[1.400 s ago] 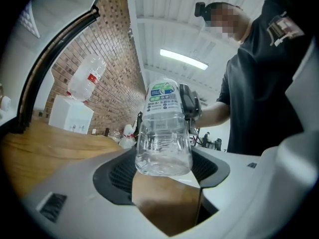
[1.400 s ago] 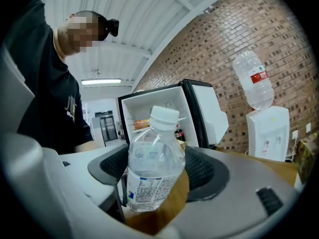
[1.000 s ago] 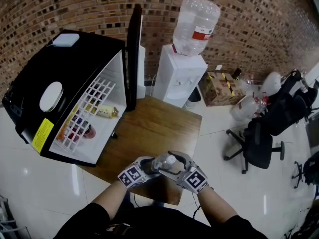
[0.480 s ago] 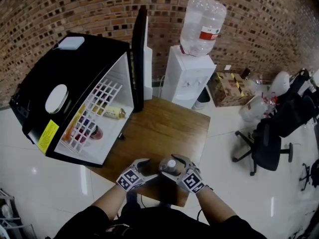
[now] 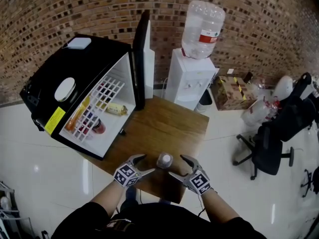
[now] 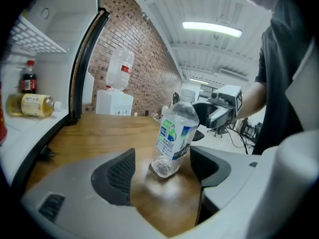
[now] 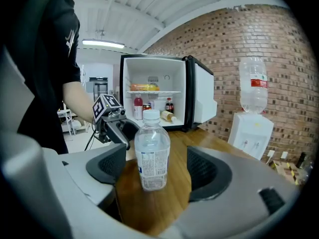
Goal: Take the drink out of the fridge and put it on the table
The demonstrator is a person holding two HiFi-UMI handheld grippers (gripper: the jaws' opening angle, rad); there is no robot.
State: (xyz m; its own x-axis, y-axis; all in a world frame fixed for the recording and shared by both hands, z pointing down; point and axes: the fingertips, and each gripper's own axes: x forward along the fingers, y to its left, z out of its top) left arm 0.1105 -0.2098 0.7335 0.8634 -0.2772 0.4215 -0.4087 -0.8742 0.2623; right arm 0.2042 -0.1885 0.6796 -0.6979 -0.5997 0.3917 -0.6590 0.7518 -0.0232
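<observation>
Now that the bottle point(image 5: 165, 160) stands, I let go

A moment ago both tongs held it up. It stands alone on the table point(image 5: 164, 126) now. My left tongs point(image 5: 144, 164) are open wide, my right tongs point(image 5: 178, 166) are opening, and neither touches it. Job looks done

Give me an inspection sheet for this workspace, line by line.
Surface: brown wooden table, no spills seen.
Job's things: clear plastic water bottle with white cap stands upright near the table's front edge; black mini fridge has its door open, with other drinks inside.
Clutter: nothing seen.
Grippers: left gripper is open; right gripper has its jaws opening; the bottle stands between both pairs, touched by neither.
Cables: thin dark cable hangs below the left gripper.
Surroundings: brick wall, white water dispenser, black office chair.
</observation>
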